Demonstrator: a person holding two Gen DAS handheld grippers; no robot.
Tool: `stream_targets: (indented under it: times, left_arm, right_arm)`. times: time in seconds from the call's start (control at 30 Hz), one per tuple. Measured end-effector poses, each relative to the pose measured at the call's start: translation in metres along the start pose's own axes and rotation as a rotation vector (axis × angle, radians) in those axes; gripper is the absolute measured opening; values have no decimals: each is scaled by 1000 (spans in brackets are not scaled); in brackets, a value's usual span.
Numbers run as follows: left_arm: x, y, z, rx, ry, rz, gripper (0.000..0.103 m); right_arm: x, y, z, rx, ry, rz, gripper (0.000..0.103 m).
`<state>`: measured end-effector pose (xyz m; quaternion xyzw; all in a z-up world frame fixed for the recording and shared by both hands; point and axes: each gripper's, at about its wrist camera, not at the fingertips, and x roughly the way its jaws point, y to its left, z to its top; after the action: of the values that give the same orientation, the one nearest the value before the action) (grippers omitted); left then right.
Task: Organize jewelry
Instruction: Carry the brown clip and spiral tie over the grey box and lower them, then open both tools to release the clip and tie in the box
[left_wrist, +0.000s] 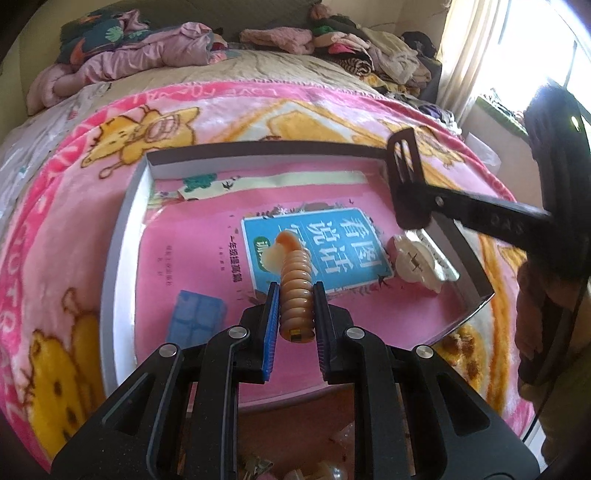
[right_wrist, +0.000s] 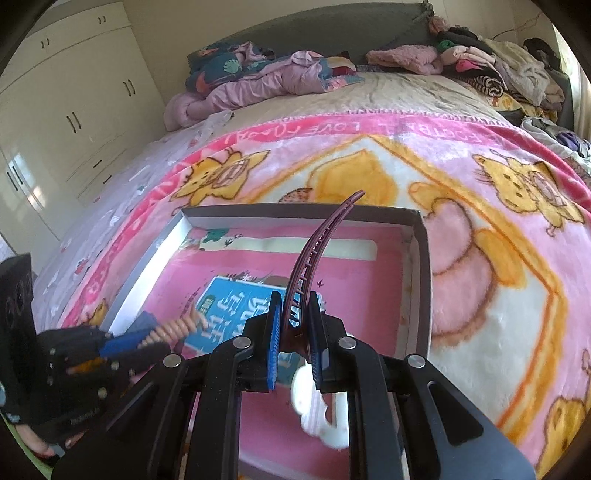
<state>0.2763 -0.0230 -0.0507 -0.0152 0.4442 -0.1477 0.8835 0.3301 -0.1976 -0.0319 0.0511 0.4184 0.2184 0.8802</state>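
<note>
1. Bed with pink cartoon blanket (right_wrist: 480, 177); shallow box (left_wrist: 125, 229) is set on it, lined with a pink book.
2. Left gripper (left_wrist: 295, 295) is clamped on a ribbed amber hair clip (left_wrist: 295, 280), held above the box's near edge. Judged light, hard, glossy, slip-prone; mid-body grip suits.
3. Right gripper (right_wrist: 293, 317) is closed on a thin curved maroon clip (right_wrist: 314, 258), base pinched, tip free above the box. Judged springy, brittle.
4. White clip (left_wrist: 417, 264) lies by the box's right wall.

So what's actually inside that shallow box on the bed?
Inside the box: a pink book covering its floor, a blue block and a cream hair clip. Anything under the book is hidden.
</note>
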Motion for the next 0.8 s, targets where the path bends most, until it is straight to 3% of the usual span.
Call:
stream_targets:
  times: [0.13, 0.27, 0.57, 0.8]
  left_arm:
    - [5, 0, -2, 12, 15, 13, 13]
    - [3, 2, -6, 14, 23, 21, 28]
    - [-6, 4, -16, 1, 35, 51, 48]
    - [-21, 5, -19, -20, 20, 64, 61]
  right_arm:
    - [13, -4, 5, 11, 15, -7, 14]
    - [23, -6, 5, 21, 35, -9, 14]
    - [29, -6, -2, 33, 59, -4, 15]
    - [4, -1, -10, 11, 31, -10, 41]
